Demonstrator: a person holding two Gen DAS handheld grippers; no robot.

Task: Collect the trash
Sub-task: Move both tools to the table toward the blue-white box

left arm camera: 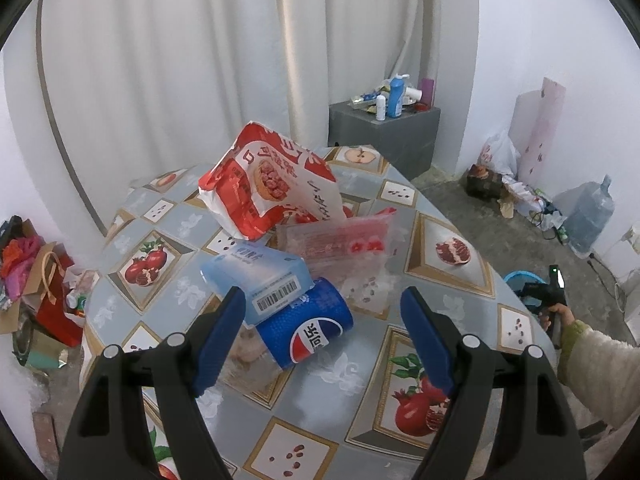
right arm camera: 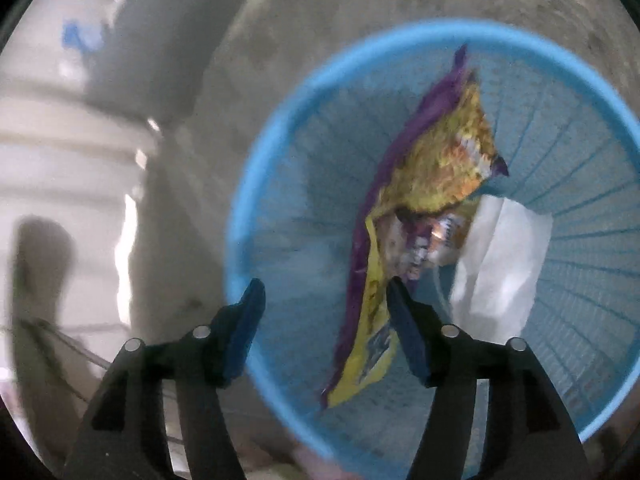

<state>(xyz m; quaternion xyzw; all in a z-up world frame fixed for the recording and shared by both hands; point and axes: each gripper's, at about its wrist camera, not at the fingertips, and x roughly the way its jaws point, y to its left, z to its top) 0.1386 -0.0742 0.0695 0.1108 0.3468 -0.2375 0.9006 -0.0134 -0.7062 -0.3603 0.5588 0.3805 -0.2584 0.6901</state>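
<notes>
Fingers of right gripper (right arm camera: 324, 300) stand apart over blue basket (right arm camera: 256, 168); wrapper (right arm camera: 436, 160) hangs lengthwise against one pad. Left gripper (left arm camera: 322, 300) gapes, empty, nearer the can (left arm camera: 308, 328).

left wrist: above table (left arm camera: 452, 308), oblique | right wrist: close over basket (right arm camera: 288, 120)

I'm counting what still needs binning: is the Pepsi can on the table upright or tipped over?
Tipped over. The Pepsi can lies on its side on the table, its logo sideways, with the pale blue box resting partly on it.
</notes>
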